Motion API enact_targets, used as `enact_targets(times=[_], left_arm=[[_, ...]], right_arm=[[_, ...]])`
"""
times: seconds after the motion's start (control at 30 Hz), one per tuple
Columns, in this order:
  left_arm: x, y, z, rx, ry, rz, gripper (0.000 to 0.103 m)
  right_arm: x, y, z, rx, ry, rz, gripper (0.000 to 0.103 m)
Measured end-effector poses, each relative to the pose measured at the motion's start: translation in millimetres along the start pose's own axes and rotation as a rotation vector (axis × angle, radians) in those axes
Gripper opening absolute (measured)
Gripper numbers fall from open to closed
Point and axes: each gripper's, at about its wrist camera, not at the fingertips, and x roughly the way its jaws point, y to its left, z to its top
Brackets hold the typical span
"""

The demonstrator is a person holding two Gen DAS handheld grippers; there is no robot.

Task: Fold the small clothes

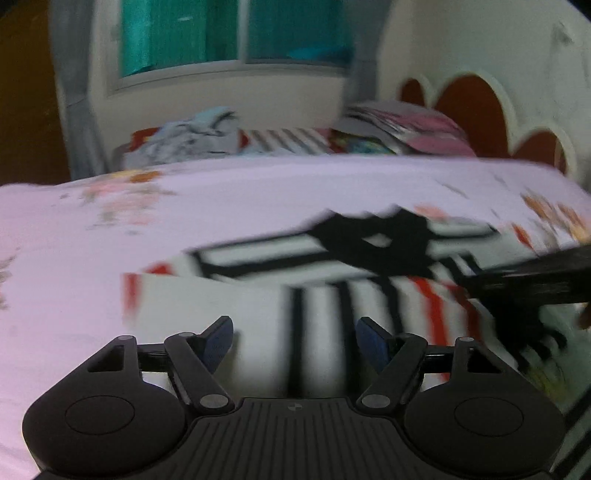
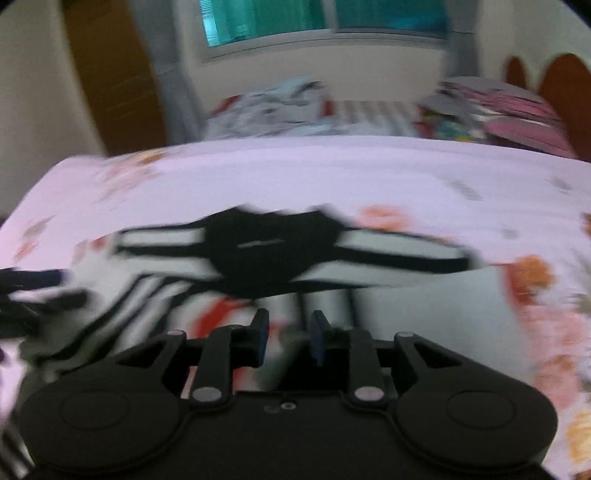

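Left wrist view: a small striped garment (image 1: pixel 332 280) lies flat on the bed just ahead of the left gripper (image 1: pixel 295 341). Its soft white cloth carries black bands and some red stripes, and a black collar-like patch (image 1: pixel 373 240) with a jagged outline sits at its far edge. The left gripper's jaws stand wide apart above the cloth, blue ribbed pads (image 1: pixel 219 343) facing each other, with nothing pressed between them. To that gripper's right, the dark, blurred shape of the right gripper (image 1: pixel 532 284) reaches in over the red-striped part of the garment.

In the right wrist view the same garment (image 2: pixel 177 295) spreads ahead of and to the left of the right gripper (image 2: pixel 288 338), the black patch (image 2: pixel 269 251) straight ahead with two white, black-edged bands fanning out to either side. This gripper's jaws are narrowly parted; blurred cloth shows in the gap, and I cannot tell whether the pads pinch it. The left gripper (image 2: pixel 33 295) shows as a dark smear at the far left.

Under everything lies a smooth pale pink bedsheet (image 1: pixel 258 192) with faint orange flower prints. Beyond it, a crumpled heap of light clothes (image 1: pixel 192 136), a pink striped pillow (image 1: pixel 413 127), a scalloped reddish-brown headboard (image 1: pixel 469 107) and a window with teal panes (image 1: pixel 229 33).
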Motion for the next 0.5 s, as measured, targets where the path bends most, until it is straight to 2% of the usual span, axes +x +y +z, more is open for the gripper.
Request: enact_targets(times=[0.1, 0.13, 0.2, 0.3, 0.37, 0.43, 0.5], left_arm=[[12.1, -13.4, -6.0, -0.01, 0.032, 0.013, 0.074], [14.9, -12.8, -8.2, -0.015, 0.045, 0.023, 0.074], [12.0, -1.1, -14.9, -0.015, 0.041, 0.039, 0.074], [-2.9, 30.8, -28.2, -0.036, 0.03, 0.076, 0.074], [-11.9, 48.8, -38.8, -0.031, 0.036, 0.135, 0.074], [-19.0, 60.4, -44.9, -0.052, 0.04, 0.152, 0.074], [-25.8, 66.7, -44.0, -0.096, 0.046, 0.151, 0.074]], right_arm=[[18.7, 23.3, -5.8, -0.056, 0.041, 0.018, 0.027], [24.9, 24.2, -8.4, -0.073, 0.061, -0.001, 0.025], [23.7, 15.6, -9.4, -0.084, 0.06, -0.011, 0.022], [8.3, -11.6, -11.7, -0.081, 0.057, -0.135, 0.019], [-2.7, -36.6, -17.8, -0.027, 0.058, -0.178, 0.018], [-10.0, -52.6, -24.4, 0.027, 0.058, -0.162, 0.018], [-15.7, -50.7, -22.9, 0.033, 0.057, -0.166, 0.018]])
